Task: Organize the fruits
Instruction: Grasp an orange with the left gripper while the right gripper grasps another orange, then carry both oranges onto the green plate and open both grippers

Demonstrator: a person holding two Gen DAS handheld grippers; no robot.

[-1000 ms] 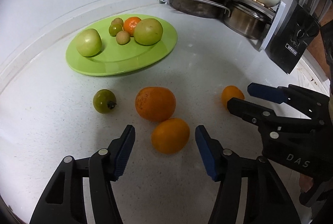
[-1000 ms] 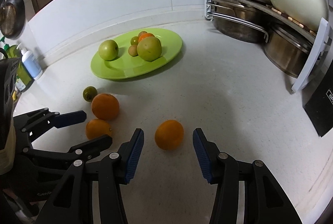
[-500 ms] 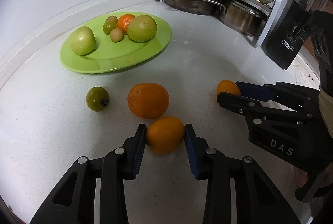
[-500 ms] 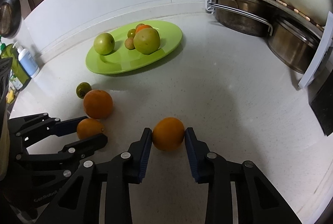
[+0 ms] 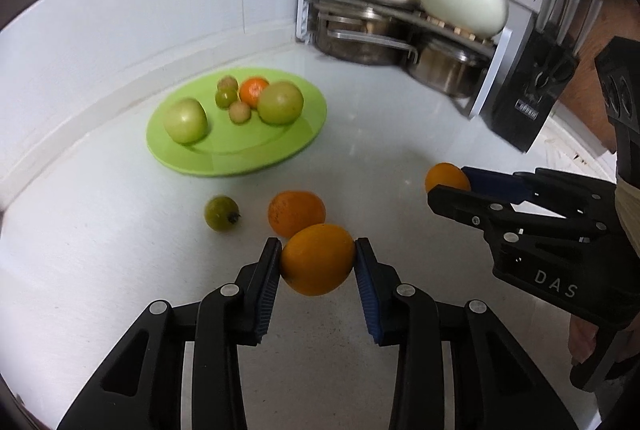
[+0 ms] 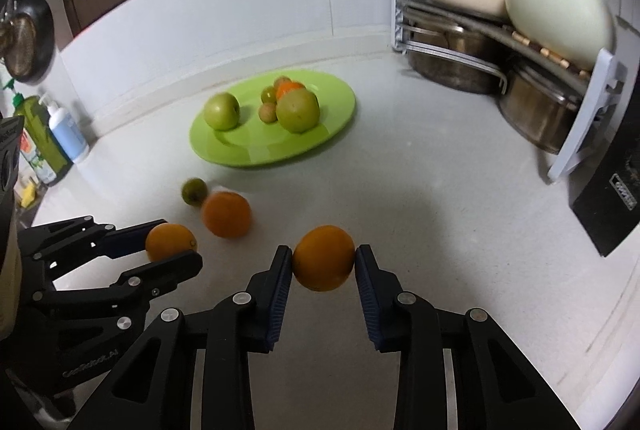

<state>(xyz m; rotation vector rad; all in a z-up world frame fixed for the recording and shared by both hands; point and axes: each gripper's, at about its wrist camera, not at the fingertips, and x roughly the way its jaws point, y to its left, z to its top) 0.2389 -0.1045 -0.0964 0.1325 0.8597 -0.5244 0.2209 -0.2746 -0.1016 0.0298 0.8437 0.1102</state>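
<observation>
We see 2 hand-held grippers: left hand-held gripper (image 5: pixel 316 260) clamps orange (image 5: pixel 317 259); right hand-held gripper (image 6: pixel 323 258) clamps another orange (image 6: pixel 324 257); plate (image 6: pixel 320 140) at 12 o'clock on surface (image 6: pixel 420 198).

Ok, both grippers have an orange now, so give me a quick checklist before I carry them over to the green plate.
1. Left gripper shut on its orange: ok.
2. Right gripper shut on its orange: ok.
3. Free room on the green plate, front half bare: ok.
4. Path to the plate: loose orange and small green fruit lie on the counter between: not ok, go over them.
5. Grip firmness: cannot tell.
</observation>
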